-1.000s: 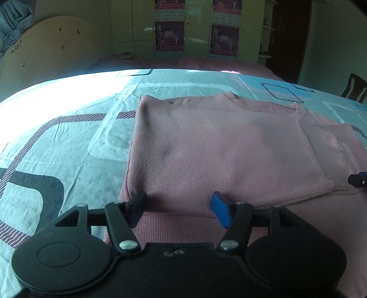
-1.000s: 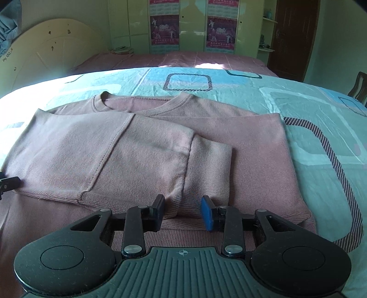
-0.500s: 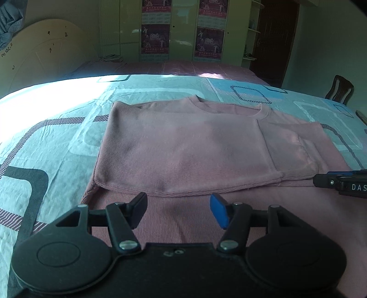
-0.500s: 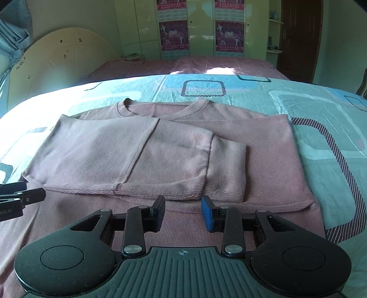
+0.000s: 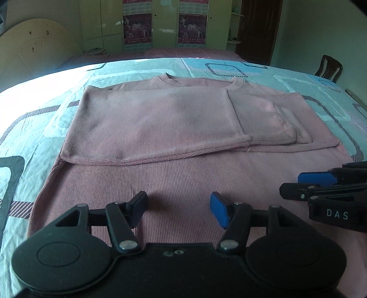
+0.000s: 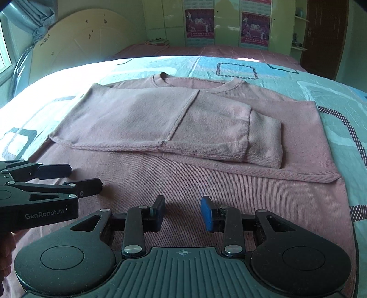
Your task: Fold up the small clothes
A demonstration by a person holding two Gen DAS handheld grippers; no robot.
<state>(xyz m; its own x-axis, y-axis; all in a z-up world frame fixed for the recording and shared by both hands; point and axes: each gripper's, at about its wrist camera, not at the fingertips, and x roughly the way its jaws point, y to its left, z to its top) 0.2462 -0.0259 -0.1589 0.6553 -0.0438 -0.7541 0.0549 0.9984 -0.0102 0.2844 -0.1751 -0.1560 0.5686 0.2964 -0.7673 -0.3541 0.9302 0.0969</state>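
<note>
Readable stuff: "DAS" in white on side of my right gripper (image 5: 321, 185), seen from left cam. "GenRobot.AI" on side of my left gripper (image 6: 68, 181), from right cam. Wardrobe posters (image 6: 199, 21) have print, too blurry to read.

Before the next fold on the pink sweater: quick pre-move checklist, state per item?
1. left gripper open, nothing held: ok.
2. right gripper open, nothing held: ok.
3. pink sweater lies flat on the bed sheet: ok.
4. Both sleeves folded across the body, cuff on top: ok.
5. Grippers side by side over the lower body, apart: ok.
6. Bottom hem position: cannot tell, hidden beneath the grippers.
</note>
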